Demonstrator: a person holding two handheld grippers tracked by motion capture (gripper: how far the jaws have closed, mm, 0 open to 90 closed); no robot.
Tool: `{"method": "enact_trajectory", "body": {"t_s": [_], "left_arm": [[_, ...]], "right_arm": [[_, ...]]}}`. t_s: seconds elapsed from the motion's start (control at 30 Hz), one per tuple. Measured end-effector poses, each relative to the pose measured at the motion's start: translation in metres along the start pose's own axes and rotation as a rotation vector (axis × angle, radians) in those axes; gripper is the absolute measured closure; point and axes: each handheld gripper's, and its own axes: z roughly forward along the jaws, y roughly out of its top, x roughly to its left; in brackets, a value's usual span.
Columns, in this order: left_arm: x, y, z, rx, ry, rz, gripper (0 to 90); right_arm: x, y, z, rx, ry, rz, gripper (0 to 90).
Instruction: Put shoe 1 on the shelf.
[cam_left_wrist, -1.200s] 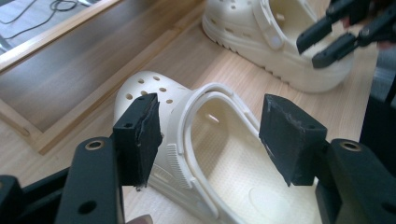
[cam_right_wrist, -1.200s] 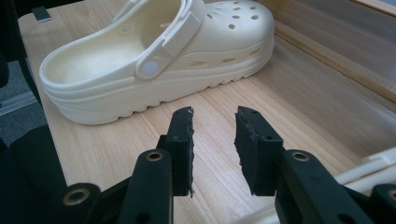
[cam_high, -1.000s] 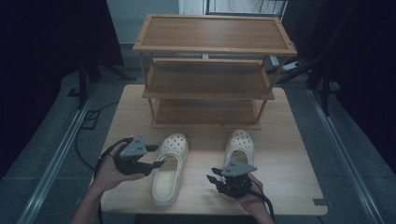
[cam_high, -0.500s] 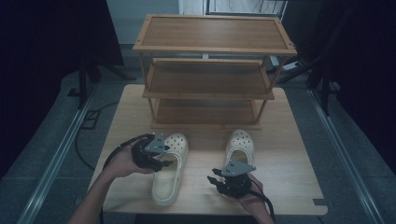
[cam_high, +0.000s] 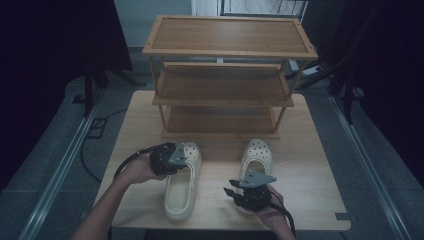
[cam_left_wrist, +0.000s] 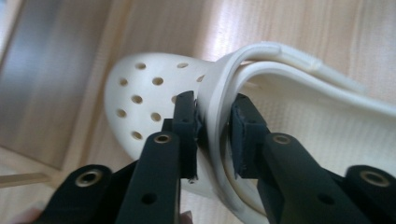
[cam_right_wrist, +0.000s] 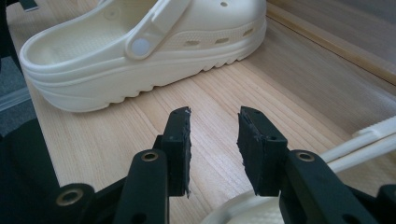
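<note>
Left gripper view: left gripper (cam_left_wrist: 212, 135) jaws just closed onto clog (cam_left_wrist: 140, 107) rim; right gripper (cam_right_wrist: 214, 140) jaws half-open, empty.

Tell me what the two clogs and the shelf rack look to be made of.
Left clog and right clog: apparently moulded foam or soft plastic, matte cream, judging by the one-piece body, punched holes and ridged sole. Rack: looks like bamboo or light wood, with visible grain and a smooth, slightly glossy finish; which of the two I cannot tell.
</note>
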Motion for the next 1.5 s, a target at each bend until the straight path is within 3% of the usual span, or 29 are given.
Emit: {"method": "enact_trajectory", "body": {"t_s": [0.27, 0.63, 0.73, 0.93, 1.0, 1.3, 1.5], "left_arm": [[0.01, 0.013, -0.009, -0.027, 0.013, 0.008, 78.1], [0.029, 0.038, -0.013, -0.048, 0.072, -0.006, 78.1], [0.04, 0.044, -0.009, -0.029, 0.119, -0.012, 78.6], [0.05, 0.05, 0.001, -0.041, 0.149, -0.037, 78.6], [0.054, 0.052, 0.004, -0.03, 0.154, -0.019, 78.6], [0.067, 0.066, 0.021, -0.014, 0.186, -0.017, 78.7], [0.077, 0.073, 0.032, 0.009, 0.21, 0.022, 78.7]], "right_arm": [[-0.001, 0.001, -0.001, -0.008, 0.004, 0.004, 64.0], [-0.002, 0.001, -0.005, -0.02, 0.003, 0.009, 63.9], [-0.003, 0.001, -0.004, -0.019, 0.003, 0.01, 64.0], [-0.004, 0.0, -0.004, -0.016, 0.005, 0.013, 63.9], [-0.004, 0.0, -0.004, -0.014, 0.005, 0.012, 63.9], [-0.007, -0.001, -0.005, -0.018, 0.003, 0.017, 63.9], [-0.008, -0.002, -0.005, -0.021, 0.006, 0.025, 63.9]]}}
